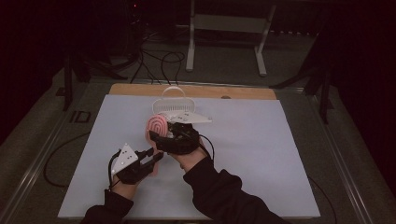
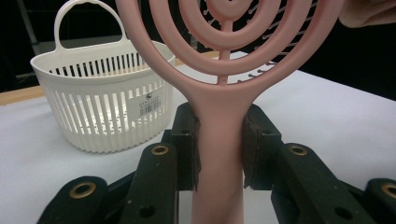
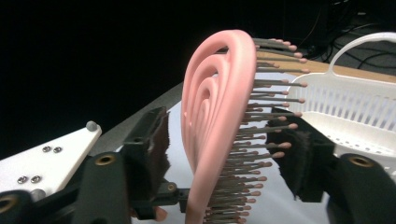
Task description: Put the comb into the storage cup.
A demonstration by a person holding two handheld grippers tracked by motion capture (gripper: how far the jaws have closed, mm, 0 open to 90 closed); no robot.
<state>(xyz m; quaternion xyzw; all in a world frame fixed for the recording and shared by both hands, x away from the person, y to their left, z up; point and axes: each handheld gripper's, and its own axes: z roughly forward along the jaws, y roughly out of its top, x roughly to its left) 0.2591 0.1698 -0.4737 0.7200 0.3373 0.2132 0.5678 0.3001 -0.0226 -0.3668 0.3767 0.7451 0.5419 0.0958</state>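
**Handing the hairbrush from one gripper to the other**

On the left, the left gripper (image 1: 156, 157) clamps the handle of the pink hairbrush (image 1: 156, 128), its pads pressed flat on both sides of the neck, so the brush stands up above the white table cover (image 1: 261, 154) with its ringed head raised. This grip should stay firm and steady until the other hand has a sure hold.

In the middle, the right gripper (image 1: 161, 135) straddles the brush head: one pad stands just off the smooth back, the other near the bristle tips, and neither presses yet, so its jaws are open around the head. A good closure probably lands square on the head and squeezes gently, since the bristles may flex and let the brush twist.

Just behind them stands the white basket (image 1: 173, 103), likely the brush's destination.
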